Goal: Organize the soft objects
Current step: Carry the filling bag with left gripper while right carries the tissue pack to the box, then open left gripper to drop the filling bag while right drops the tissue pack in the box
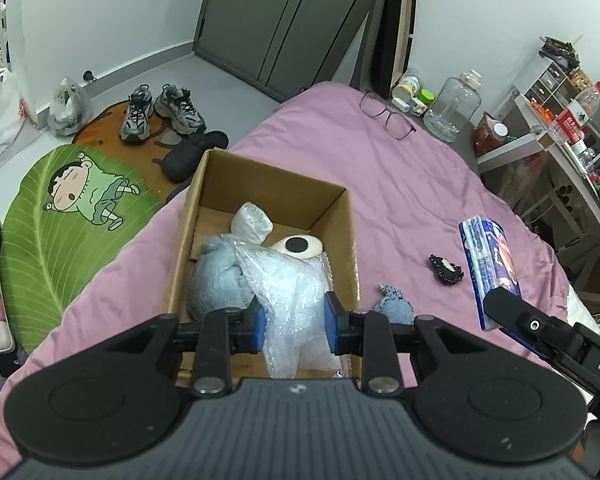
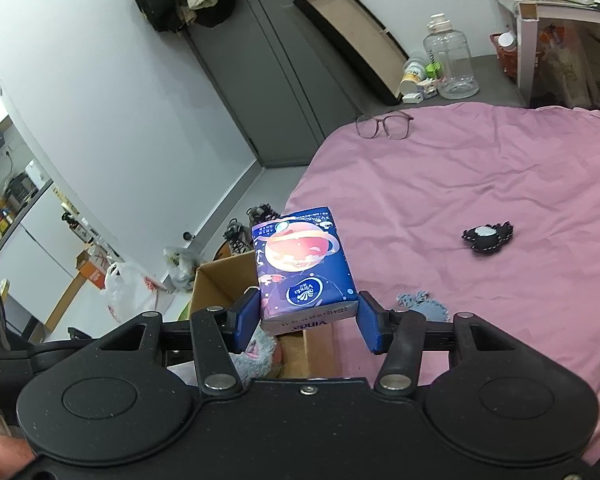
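Observation:
A cardboard box (image 1: 220, 184) sits on the pink bed (image 1: 400, 184). Inside it lie a grey-blue plush (image 1: 214, 276) and a white plush with a black spot (image 1: 298, 246). My left gripper (image 1: 296, 318) is shut on a sheet of bubble wrap (image 1: 288, 276) and holds it over the box's near end. My right gripper (image 2: 308, 318) is shut on a blue tissue pack (image 2: 302, 268), held above the bed beside the box (image 2: 220, 284). The pack also shows in the left wrist view (image 1: 490, 264). A small black soft item (image 2: 488, 236) and a small blue-grey pouch (image 1: 396, 304) lie on the bed.
Glasses (image 1: 388, 114) lie at the bed's far end. A clear jug (image 1: 452, 106) and small bottles stand beyond it. A cluttered shelf (image 1: 560, 128) is at the right. Shoes (image 1: 162, 110) and a green leaf rug (image 1: 60, 208) lie on the floor at the left.

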Action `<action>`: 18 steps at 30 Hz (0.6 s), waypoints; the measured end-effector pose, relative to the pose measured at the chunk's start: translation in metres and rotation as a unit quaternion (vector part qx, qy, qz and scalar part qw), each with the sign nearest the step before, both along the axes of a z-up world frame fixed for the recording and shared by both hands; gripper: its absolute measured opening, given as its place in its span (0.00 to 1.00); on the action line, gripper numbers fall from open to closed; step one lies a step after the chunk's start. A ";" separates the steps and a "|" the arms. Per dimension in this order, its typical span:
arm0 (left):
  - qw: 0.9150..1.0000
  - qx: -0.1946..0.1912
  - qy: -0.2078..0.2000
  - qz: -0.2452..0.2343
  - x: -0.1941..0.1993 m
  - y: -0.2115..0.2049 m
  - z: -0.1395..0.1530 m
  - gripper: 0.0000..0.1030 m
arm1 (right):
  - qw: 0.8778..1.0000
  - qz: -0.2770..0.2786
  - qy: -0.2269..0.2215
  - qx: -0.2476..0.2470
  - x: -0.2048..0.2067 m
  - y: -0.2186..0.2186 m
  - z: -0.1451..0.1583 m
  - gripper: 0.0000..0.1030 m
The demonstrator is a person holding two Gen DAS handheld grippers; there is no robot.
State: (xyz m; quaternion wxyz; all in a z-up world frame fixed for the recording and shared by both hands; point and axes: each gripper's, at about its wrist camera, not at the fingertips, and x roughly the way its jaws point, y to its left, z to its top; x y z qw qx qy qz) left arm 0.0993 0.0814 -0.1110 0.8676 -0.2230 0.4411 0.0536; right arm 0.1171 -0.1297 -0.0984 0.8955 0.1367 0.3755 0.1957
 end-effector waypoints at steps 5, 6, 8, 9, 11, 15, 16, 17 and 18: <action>1.000 0.002 0.010 -0.004 0.007 -0.002 -0.008 0.27 | 1.000 0.005 0.009 0.000 0.004 0.003 -0.005 0.49; 1.000 0.003 0.012 -0.005 0.008 -0.003 -0.009 0.27 | 1.000 0.005 0.011 0.000 0.005 0.004 -0.007 0.49; 1.000 0.003 0.018 -0.004 0.012 -0.003 -0.013 0.27 | 1.000 0.008 0.014 -0.001 0.006 0.006 -0.009 0.49; 1.000 0.003 0.022 -0.004 0.014 -0.003 -0.015 0.27 | 1.000 0.010 0.016 -0.001 0.006 0.007 -0.010 0.49; 1.000 0.000 0.029 -0.003 0.018 -0.003 -0.019 0.27 | 1.000 0.013 0.021 -0.001 0.008 0.010 -0.012 0.49; 0.999 -0.014 0.041 0.001 0.022 -0.001 -0.028 0.28 | 0.999 0.019 0.029 -0.004 0.011 0.016 -0.018 0.49; 0.999 -0.016 0.042 0.001 0.022 0.000 -0.030 0.29 | 0.999 0.021 0.031 -0.005 0.012 0.018 -0.019 0.49; 0.999 -0.018 0.043 0.002 0.023 0.001 -0.031 0.29 | 0.999 0.022 0.033 -0.006 0.013 0.020 -0.021 0.49; 0.999 -0.020 0.044 0.005 0.024 0.002 -0.032 0.30 | 0.999 0.024 0.036 -0.006 0.014 0.021 -0.022 0.49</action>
